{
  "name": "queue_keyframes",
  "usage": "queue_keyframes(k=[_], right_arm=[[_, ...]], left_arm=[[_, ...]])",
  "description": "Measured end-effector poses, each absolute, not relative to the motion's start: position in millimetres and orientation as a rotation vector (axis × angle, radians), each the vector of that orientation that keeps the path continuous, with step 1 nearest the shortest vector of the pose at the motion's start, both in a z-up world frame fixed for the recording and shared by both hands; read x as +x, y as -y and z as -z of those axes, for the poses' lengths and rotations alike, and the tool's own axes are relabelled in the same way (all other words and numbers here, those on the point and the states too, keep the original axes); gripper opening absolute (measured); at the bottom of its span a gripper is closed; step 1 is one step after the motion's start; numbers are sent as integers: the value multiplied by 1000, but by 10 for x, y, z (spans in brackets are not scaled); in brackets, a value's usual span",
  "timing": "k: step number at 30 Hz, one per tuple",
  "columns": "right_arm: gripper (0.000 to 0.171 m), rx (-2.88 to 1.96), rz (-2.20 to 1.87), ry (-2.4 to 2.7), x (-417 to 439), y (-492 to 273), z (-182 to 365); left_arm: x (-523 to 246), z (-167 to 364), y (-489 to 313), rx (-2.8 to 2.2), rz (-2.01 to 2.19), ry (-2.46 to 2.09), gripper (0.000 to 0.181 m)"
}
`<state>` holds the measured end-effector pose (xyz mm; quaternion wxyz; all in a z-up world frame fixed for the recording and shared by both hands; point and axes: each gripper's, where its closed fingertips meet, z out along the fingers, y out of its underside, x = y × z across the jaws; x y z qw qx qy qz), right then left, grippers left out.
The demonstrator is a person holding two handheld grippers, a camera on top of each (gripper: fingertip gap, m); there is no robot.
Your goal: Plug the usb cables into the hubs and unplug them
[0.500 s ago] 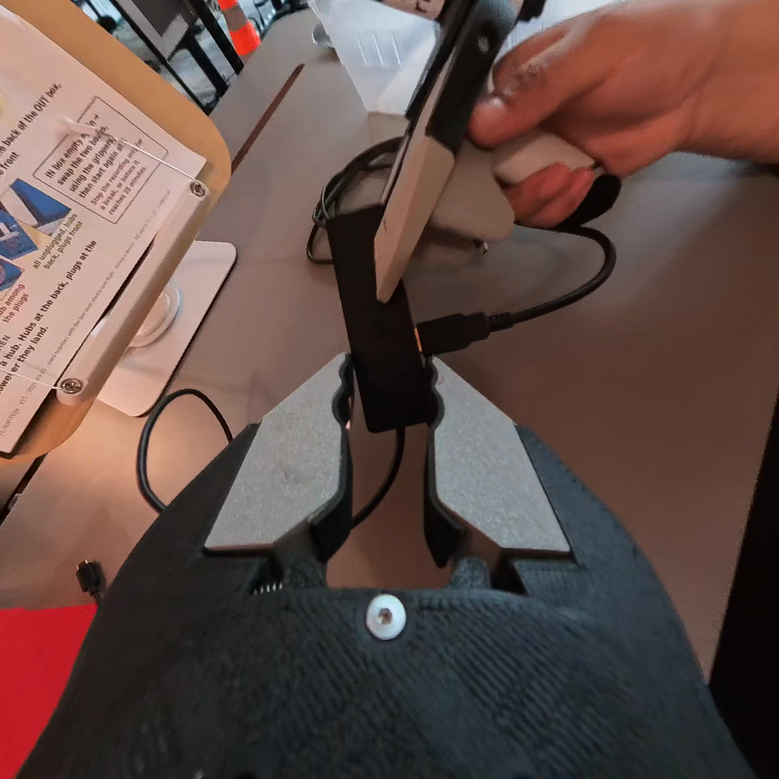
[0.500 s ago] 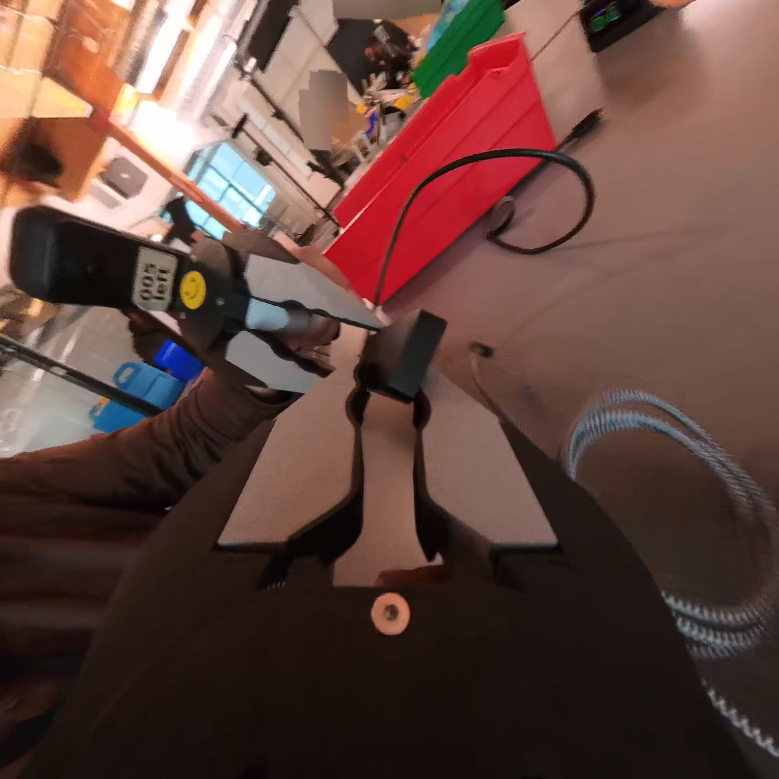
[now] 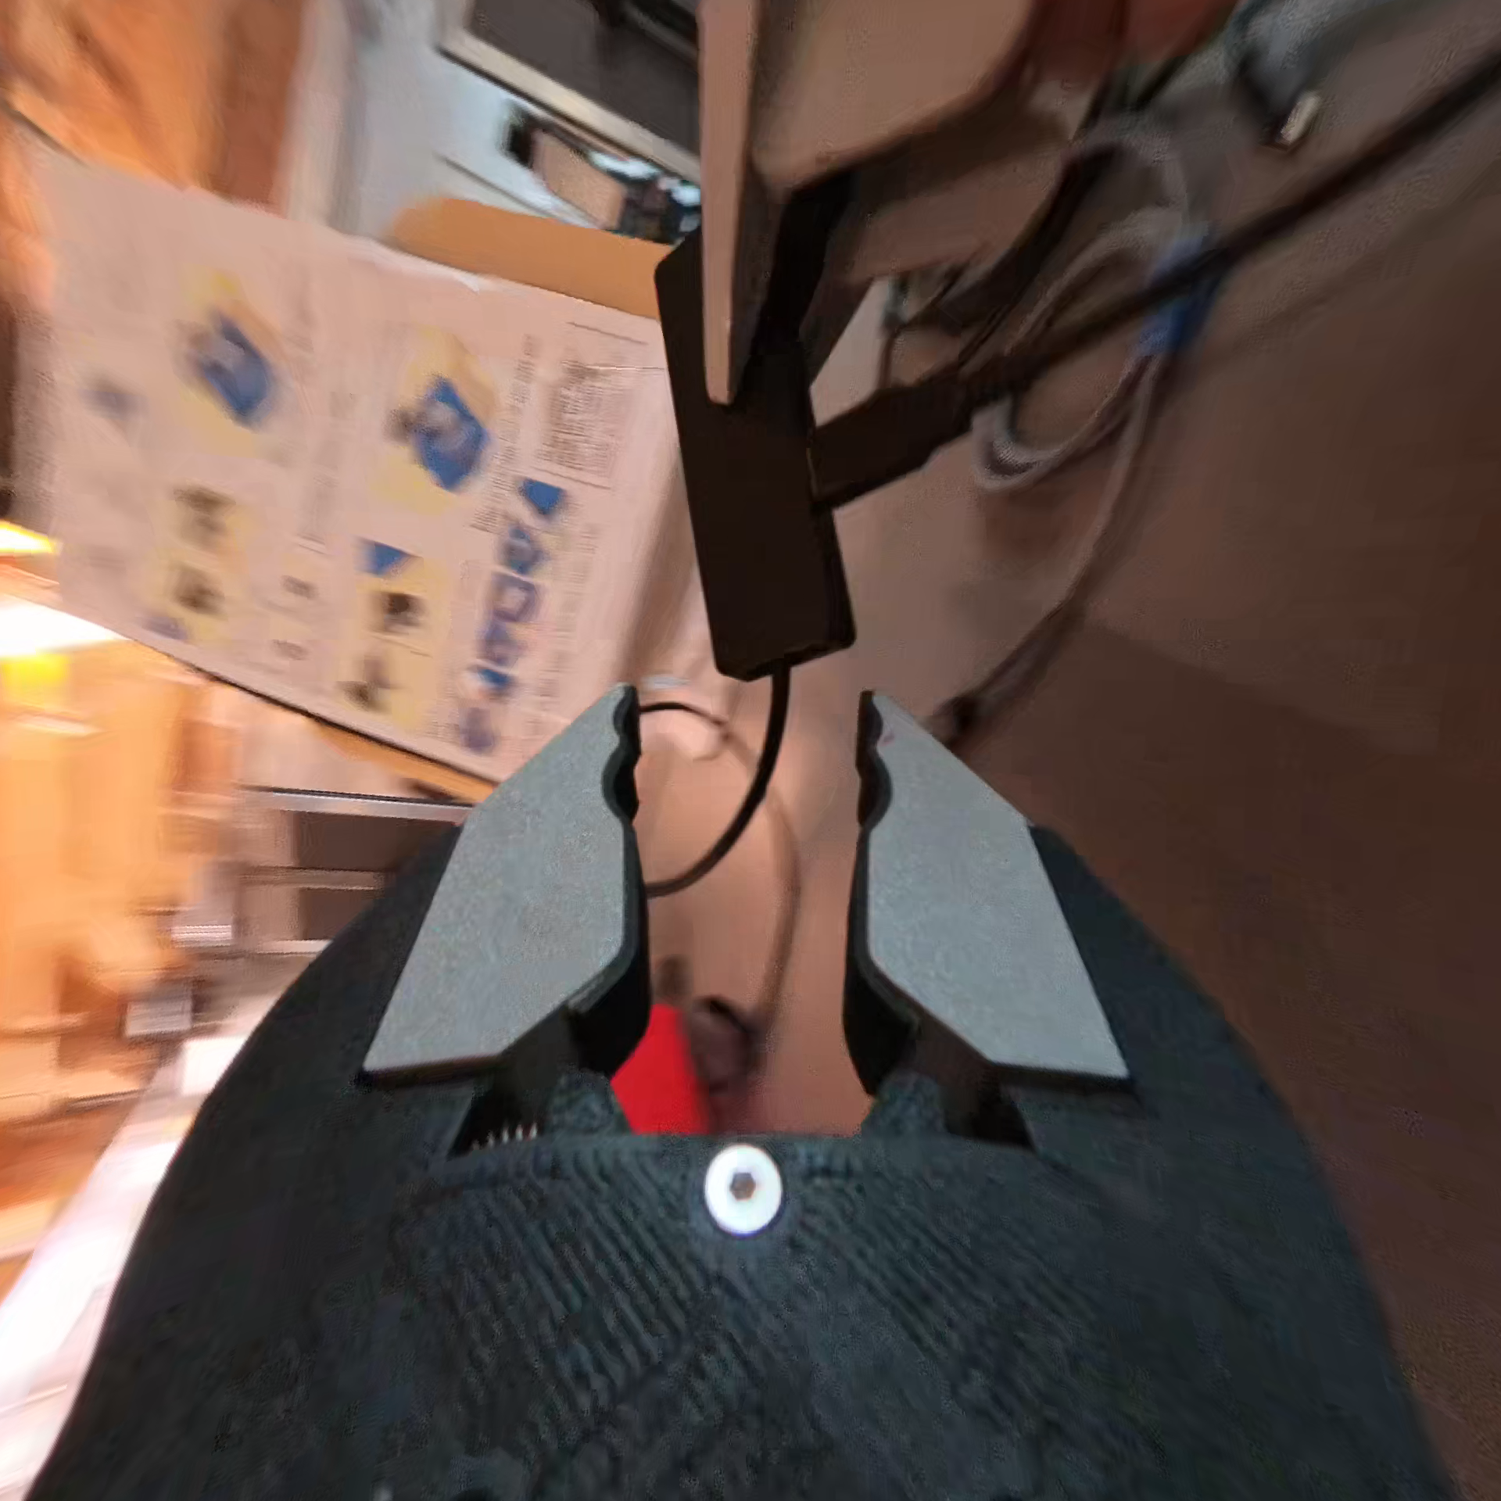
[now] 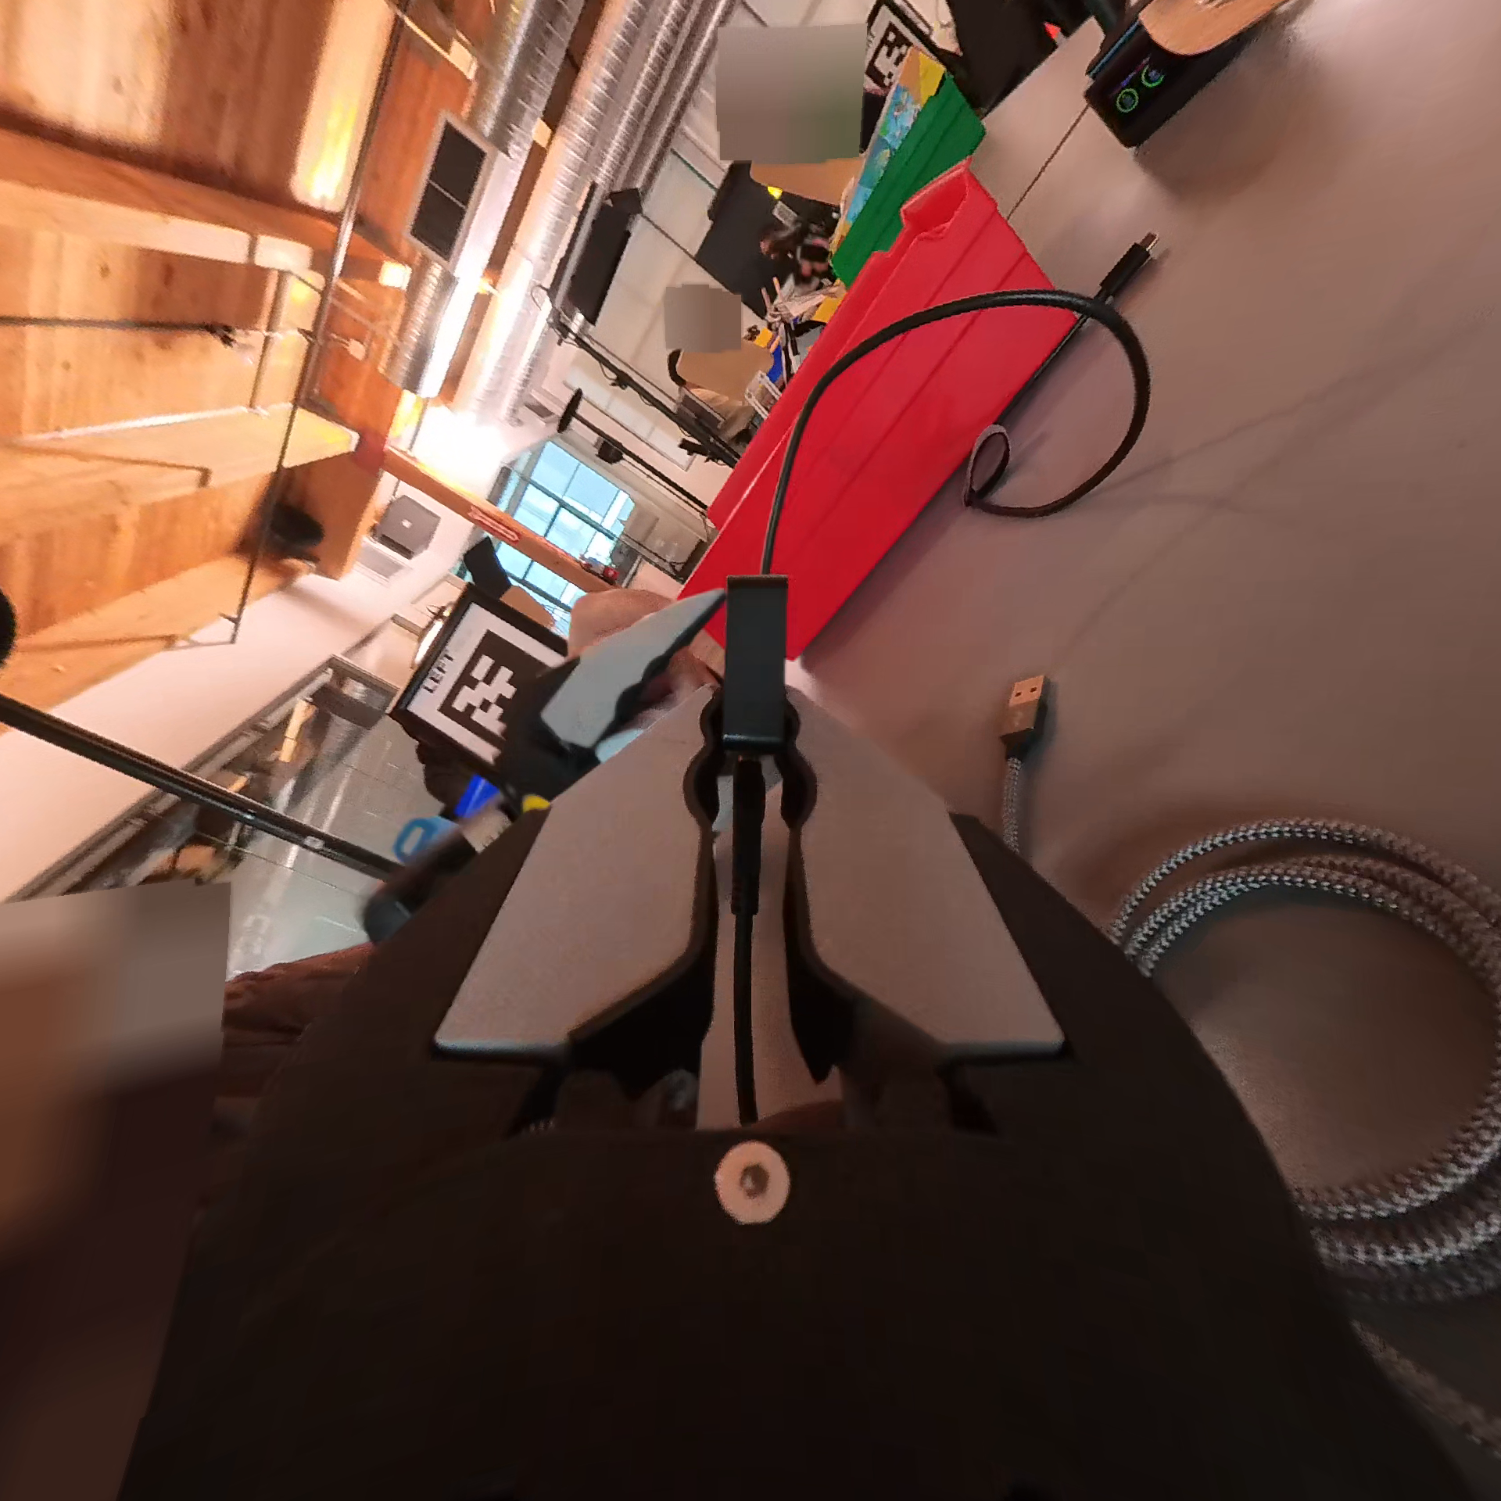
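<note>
Left wrist view: we see our left gripper [image 3: 747,731] with its 2 fingers spread wide, nothing between them. Just past the tips hangs the black hub [image 3: 759,520], clear of both fingers, its thin lead [image 3: 759,780] dropping from the lower end. A black plug [image 3: 881,443] sits in the hub's right side. Higher up, the right gripper [image 3: 743,325] pinches the hub's upper part. Beyond, on the left, a blurred instruction sheet [image 3: 341,487].

Right wrist view: we see the right gripper [image 4: 751,731] closed narrow on the hub [image 4: 755,650], held edge-on at the fingertips; the plugged cable [image 4: 746,934] runs back between the fingers. The left gripper [image 4: 642,658] is just left of the hub, not touching it. On the table [image 4: 1259,609], a braided cable coil [image 4: 1340,1015] lies near, its loose USB plug [image 4: 1025,705] beside it. Farther off, the hub's lead [image 4: 934,325] arcs over a red bin [image 4: 893,422], with a green bin [image 4: 910,170] behind.
</note>
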<state>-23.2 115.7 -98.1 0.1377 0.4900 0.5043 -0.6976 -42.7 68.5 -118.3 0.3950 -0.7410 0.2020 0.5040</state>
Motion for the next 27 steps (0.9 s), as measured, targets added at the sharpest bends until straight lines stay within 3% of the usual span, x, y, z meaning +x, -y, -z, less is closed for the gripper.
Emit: queue_keyframes(k=[2, 6, 11, 21, 27], right_arm=[[7, 1403, 2011, -1415, -229, -1137, 971], [7, 1372, 1972, -1347, -204, -1100, 979], [8, 1268, 1862, -1354, -88, -882, 1032], [28, 1551, 1886, -1831, -292, -1069, 1264], [23, 1614, 2011, -1847, -361, -1216, 1135]], left_arm=[[-478, 1129, -701, -1739, -1593, -665, 49], [-367, 1122, -814, -1525, -1763, -808, 47], [-195, 990, -906, -1303, -1828, -906, 11], [-322, 1188, -840, -1458, -1666, -824, 10], [-306, 1131, -824, -1456, -1608, -764, 10]])
